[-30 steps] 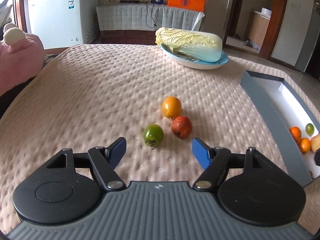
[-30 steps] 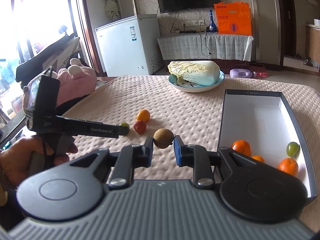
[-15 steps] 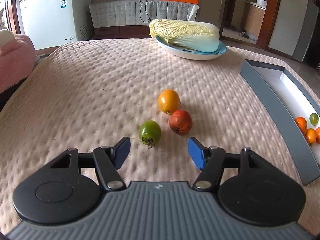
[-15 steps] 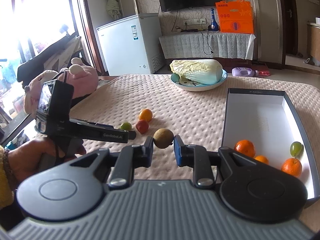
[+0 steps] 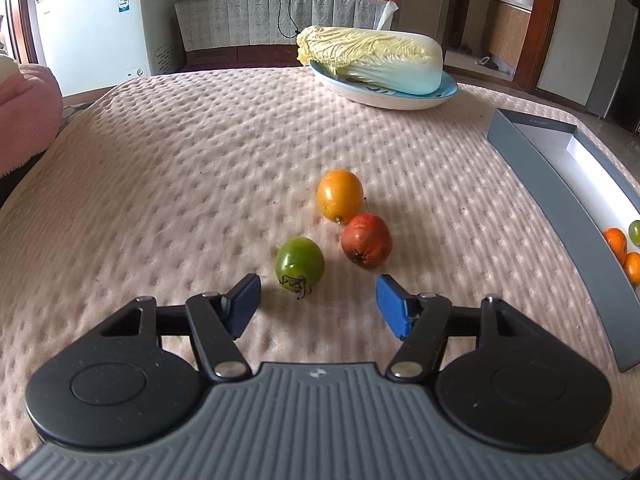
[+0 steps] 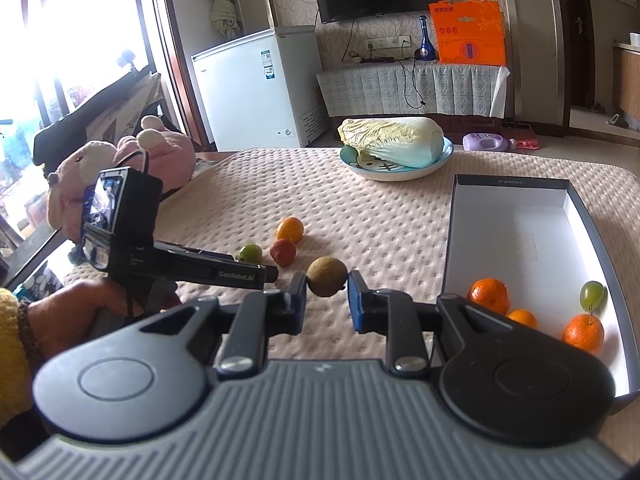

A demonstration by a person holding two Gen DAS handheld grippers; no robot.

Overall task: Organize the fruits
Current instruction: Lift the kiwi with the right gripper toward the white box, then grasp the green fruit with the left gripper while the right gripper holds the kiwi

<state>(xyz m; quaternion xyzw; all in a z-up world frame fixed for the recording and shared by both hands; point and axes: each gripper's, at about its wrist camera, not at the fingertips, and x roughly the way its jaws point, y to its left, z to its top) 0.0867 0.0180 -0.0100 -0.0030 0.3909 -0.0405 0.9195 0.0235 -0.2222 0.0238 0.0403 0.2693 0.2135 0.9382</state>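
Note:
Three loose fruits lie on the beige quilted cloth: a green tomato [image 5: 299,265], a red fruit [image 5: 366,240] and an orange fruit [image 5: 340,195]. My left gripper [image 5: 318,307] is open, its blue pads just short of the green tomato, nothing between them. In the right wrist view my right gripper [image 6: 327,298] is shut on a brown kiwi-like fruit [image 6: 326,276], held above the cloth left of the grey box [image 6: 516,224]. The box holds oranges [image 6: 489,295] and a green grape [image 6: 592,295]. The left gripper [image 6: 269,275] shows there too, near the green tomato [image 6: 249,253].
A Chinese cabbage [image 5: 372,58] lies on a blue-rimmed plate [image 5: 404,98] at the far side. A pink plush toy [image 6: 120,160] sits at the left edge. A hand in a yellow sleeve [image 6: 10,356] holds the left gripper. The box wall [image 5: 560,220] runs along the right.
My left gripper has come closer to the green tomato and its jaws have narrowed a little. The right gripper has kept still with the brown fruit.

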